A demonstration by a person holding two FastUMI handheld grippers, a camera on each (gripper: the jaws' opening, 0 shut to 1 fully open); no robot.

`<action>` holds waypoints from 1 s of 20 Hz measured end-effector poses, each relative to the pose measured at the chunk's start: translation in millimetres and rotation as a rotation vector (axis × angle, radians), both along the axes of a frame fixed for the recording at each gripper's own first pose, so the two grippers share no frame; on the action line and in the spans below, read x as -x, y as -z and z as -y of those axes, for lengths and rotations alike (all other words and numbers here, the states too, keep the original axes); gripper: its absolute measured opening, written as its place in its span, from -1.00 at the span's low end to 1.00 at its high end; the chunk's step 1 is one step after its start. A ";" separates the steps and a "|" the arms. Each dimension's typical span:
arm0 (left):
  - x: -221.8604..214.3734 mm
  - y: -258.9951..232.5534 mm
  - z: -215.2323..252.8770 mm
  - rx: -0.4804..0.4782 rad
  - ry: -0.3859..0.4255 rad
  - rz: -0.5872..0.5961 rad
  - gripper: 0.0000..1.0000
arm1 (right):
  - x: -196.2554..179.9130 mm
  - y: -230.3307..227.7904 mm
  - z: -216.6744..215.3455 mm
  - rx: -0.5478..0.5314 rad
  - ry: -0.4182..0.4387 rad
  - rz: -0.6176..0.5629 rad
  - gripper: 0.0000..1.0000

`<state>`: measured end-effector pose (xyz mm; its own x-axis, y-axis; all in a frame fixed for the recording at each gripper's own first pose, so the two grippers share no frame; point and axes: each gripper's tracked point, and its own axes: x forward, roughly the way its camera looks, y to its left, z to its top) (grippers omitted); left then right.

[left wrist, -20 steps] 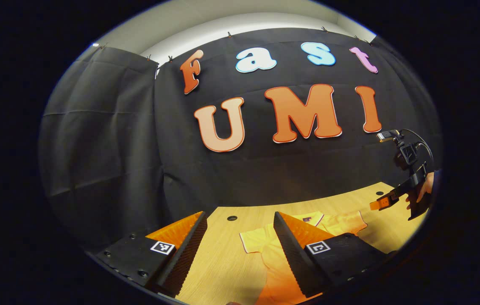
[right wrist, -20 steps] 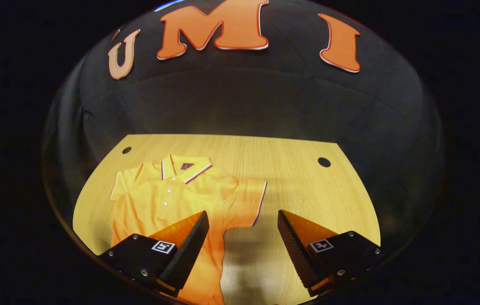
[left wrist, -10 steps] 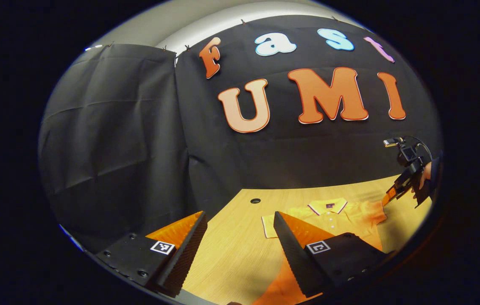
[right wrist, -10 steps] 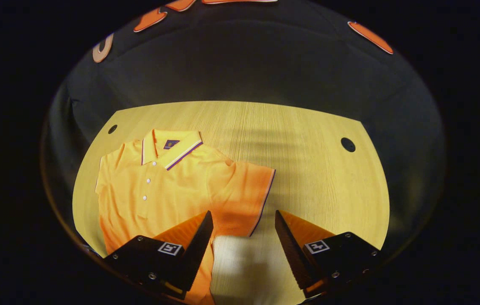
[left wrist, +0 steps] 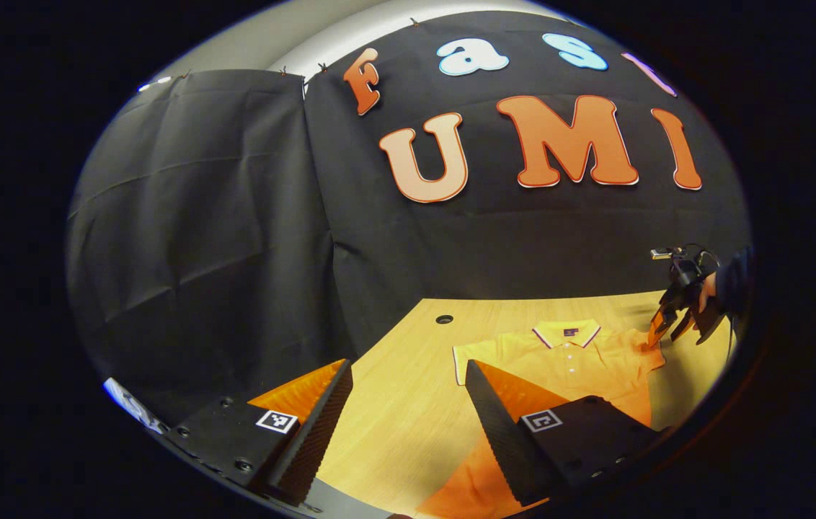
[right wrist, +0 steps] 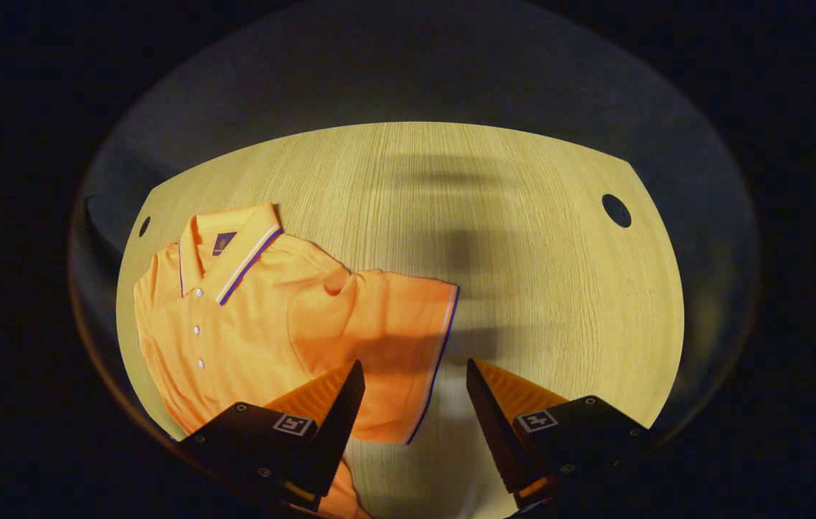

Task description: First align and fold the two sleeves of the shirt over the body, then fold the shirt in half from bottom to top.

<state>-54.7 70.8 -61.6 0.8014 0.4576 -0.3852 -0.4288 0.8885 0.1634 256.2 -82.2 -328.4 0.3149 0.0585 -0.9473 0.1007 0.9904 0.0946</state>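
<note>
An orange polo shirt with a striped collar lies flat on the wooden table, both short sleeves spread out. My right gripper hangs open just above the striped cuff of the shirt's right sleeve, its fingers straddling the cuff edge. In the left gripper view the shirt lies to the right, and my left gripper stands open over bare table beside the left sleeve. The right gripper, held by a hand, shows at the shirt's far sleeve.
Two round cable holes sit in the tabletop near the back edge. Black cloth walls close the booth behind and to the left. Bare wood lies right of the shirt in the right gripper view.
The right gripper has dropped and tilted down toward the right sleeve cuff. The left gripper has swung left and lowered, so the shirt now sits farther right in its view. Both stay open.
</note>
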 end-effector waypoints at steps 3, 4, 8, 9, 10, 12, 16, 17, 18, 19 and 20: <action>0.2 0.2 0.7 -0.012 0.003 -0.012 0.96 | 1.3 18.0 3.1 0.028 0.004 -0.047 0.55; -0.4 0.7 0.9 -0.005 0.004 -0.016 0.96 | 5.3 20.9 -1.1 0.001 0.001 -0.075 0.47; -1.5 5.2 5.4 0.018 -0.001 -0.037 0.96 | -4.7 18.7 0.5 -0.012 0.007 -0.068 -0.06; -1.3 6.4 8.7 0.027 0.005 -0.039 0.96 | -4.4 19.4 -1.1 -0.043 0.021 -0.071 -0.14; -3.1 6.0 10.6 0.032 0.013 -0.042 0.96 | -4.8 15.7 -3.1 -0.094 0.020 -0.073 -0.67; -6.0 5.8 11.4 0.033 0.026 -0.045 0.96 | -1.9 11.8 -7.7 -0.210 0.068 -0.076 -0.67; -8.3 9.2 11.3 0.045 0.036 -0.059 0.96 | -16.8 -16.8 -20.8 -0.316 0.090 0.015 -0.89; -6.8 10.8 12.5 0.045 0.040 -0.062 0.96 | -18.7 -30.3 -26.8 -0.335 0.087 0.038 -0.90; -8.4 10.6 11.8 0.045 0.043 -0.065 0.96 | -19.9 -41.7 -33.5 -0.352 0.075 0.053 -0.89; -8.7 10.2 10.1 0.043 0.044 -0.068 0.96 | -19.7 -48.2 -41.0 -0.358 0.063 0.068 -0.90; -10.4 9.6 9.7 0.045 0.045 -0.069 0.96 | -19.4 -54.2 -47.7 -0.359 0.050 0.077 -0.90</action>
<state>-44.3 61.1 -71.2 0.7914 0.4031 -0.4596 -0.3775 0.9136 0.1512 275.6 -34.5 -274.3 0.3952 0.3652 -0.8429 0.1276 0.8868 0.4441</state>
